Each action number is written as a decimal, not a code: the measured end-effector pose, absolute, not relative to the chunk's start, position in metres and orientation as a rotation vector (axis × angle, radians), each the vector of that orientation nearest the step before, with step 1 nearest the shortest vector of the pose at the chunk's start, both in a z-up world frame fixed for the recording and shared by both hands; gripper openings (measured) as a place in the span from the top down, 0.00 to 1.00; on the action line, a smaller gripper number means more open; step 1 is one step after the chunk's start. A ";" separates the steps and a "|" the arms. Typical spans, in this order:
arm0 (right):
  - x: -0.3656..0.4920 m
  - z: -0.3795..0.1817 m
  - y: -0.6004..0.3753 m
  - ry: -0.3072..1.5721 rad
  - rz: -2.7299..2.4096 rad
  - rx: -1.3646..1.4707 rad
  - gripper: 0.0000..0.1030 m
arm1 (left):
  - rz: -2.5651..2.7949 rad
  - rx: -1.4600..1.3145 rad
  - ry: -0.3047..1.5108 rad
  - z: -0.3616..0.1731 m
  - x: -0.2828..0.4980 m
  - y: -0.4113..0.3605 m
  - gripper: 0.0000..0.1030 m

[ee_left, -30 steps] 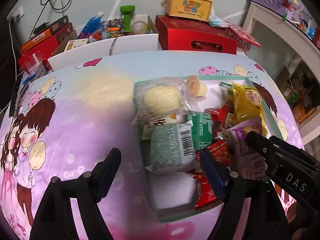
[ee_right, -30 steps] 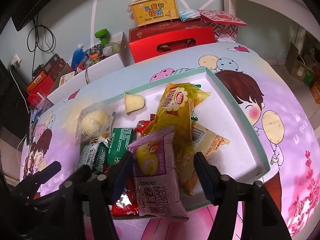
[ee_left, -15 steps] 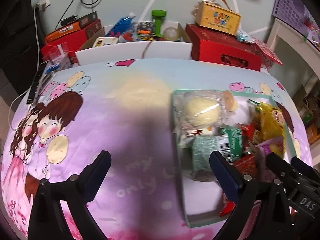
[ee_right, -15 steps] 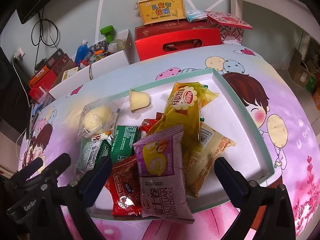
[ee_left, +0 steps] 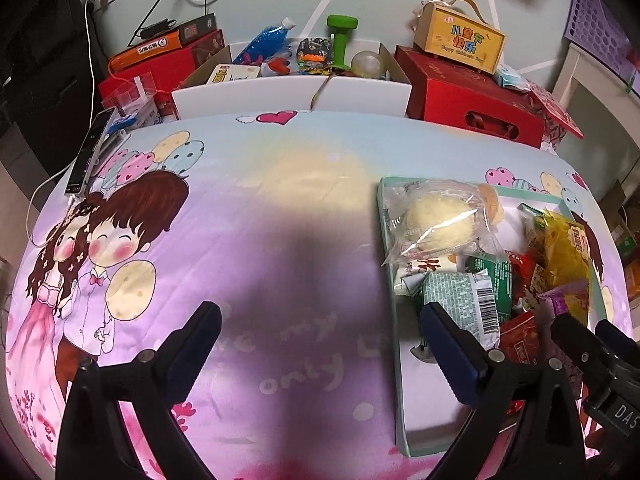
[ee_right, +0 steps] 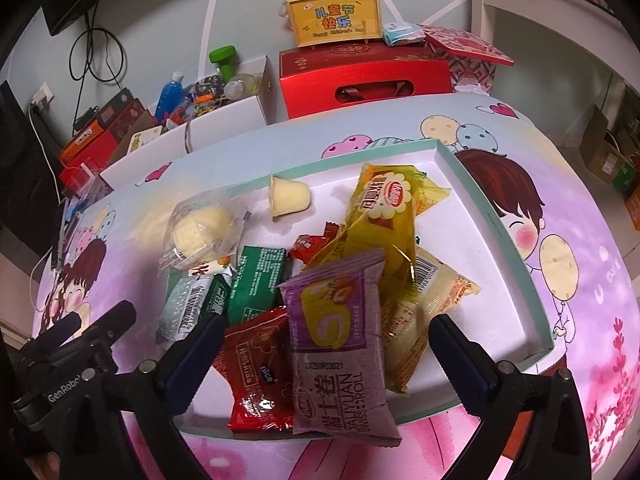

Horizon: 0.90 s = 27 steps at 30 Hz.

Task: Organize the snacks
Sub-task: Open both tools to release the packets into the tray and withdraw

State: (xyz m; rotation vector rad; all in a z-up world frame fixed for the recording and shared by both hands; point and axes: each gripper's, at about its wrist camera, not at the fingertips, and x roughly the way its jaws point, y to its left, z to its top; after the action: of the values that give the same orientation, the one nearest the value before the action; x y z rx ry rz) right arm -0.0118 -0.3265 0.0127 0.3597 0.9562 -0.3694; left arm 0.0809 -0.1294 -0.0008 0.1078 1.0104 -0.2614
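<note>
Snacks lie heaped in a shallow tray with a teal rim, at the right of the left wrist view, on a cartoon-print cloth. A clear-wrapped bun sits at the tray's far left corner, with a pale green packet below it and a dark green pack just beside that. The left gripper hangs over bare cloth beside the tray, its jaws spread wide with nothing between them — they have just been opening. Its right finger overlaps the tray's left edge in the picture. The right gripper shows at the lower right, over the tray.

In the right wrist view the tray fills the middle. A purple Swiss-roll pack lies on top of the pile, its near end hanging over the front rim. A red pack is at its left, partly under it, and a yellow bag slants behind it. A jelly cup lies on its side on bare tray floor, and the bun is at the left. The right gripper stands wide, having just been opening — the purple pack lies between its fingers, but neither pad touches it. The left gripper shows at the lower left. Behind the table stand a red box and a yellow box on top of it
</note>
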 end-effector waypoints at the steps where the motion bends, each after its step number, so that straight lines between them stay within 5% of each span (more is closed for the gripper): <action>1: -0.011 0.013 -0.326 0.956 -0.368 0.359 0.00 | -0.267 0.111 1.011 -0.001 0.081 -0.130 0.03; 27: -0.027 0.022 -0.297 0.952 -0.346 0.304 0.00 | -0.241 0.112 0.983 0.011 0.053 -0.081 0.03</action>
State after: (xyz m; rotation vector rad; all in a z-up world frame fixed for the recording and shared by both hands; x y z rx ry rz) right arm -0.0268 -0.2974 0.0215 0.3036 0.9521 -0.3465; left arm 0.0530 -0.0811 0.0112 0.1120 0.9830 -0.2410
